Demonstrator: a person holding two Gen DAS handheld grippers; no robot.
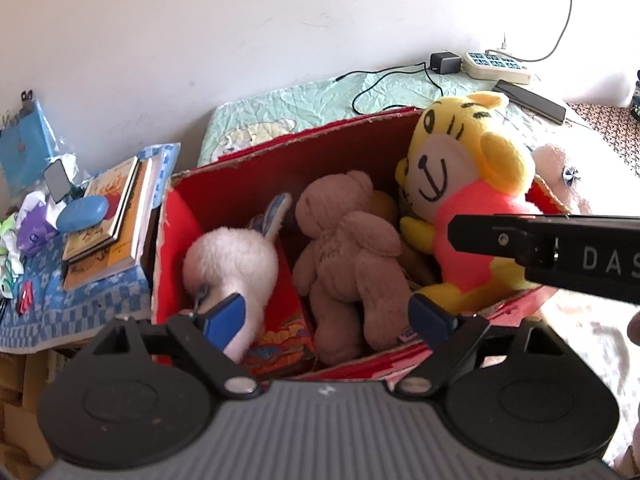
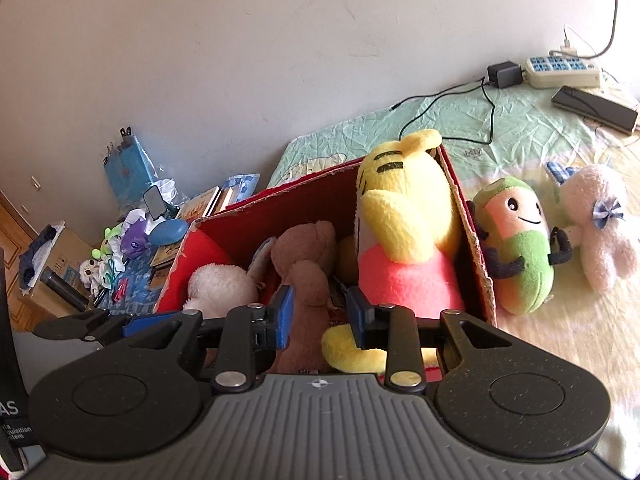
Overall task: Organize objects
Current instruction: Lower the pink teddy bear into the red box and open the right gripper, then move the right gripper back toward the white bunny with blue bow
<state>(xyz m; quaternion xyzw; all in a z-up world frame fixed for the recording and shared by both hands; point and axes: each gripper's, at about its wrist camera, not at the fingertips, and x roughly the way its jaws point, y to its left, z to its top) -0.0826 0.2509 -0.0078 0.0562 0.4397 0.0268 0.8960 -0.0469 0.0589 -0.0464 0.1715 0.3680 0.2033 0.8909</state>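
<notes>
Two plush toys are left out on the bed: the green-and-peach smiling plush (image 2: 516,248) leaning against the outside of the red cardboard box (image 2: 478,248), and the pale pink plush with the blue bow (image 2: 600,224) lying just beyond it, further right. Inside the box sit the yellow tiger plush (image 2: 404,216) upright in the right corner, the brown teddy (image 1: 344,256) face-down in the middle, and the white bunny (image 1: 232,256) to the left. The right gripper (image 2: 320,312) hovers over the box's near edge, its blue pads at a narrow-to-medium gap with nothing between them. The left gripper (image 1: 328,316) hangs over the box too, spread wide and empty. Here's the key: the green plush lies off to the right of the right gripper, across the box wall, long axis standing roughly upright with a tilt. My call is the right hand is clearly nearer and should swing right, spanning the plush across its width.
</notes>
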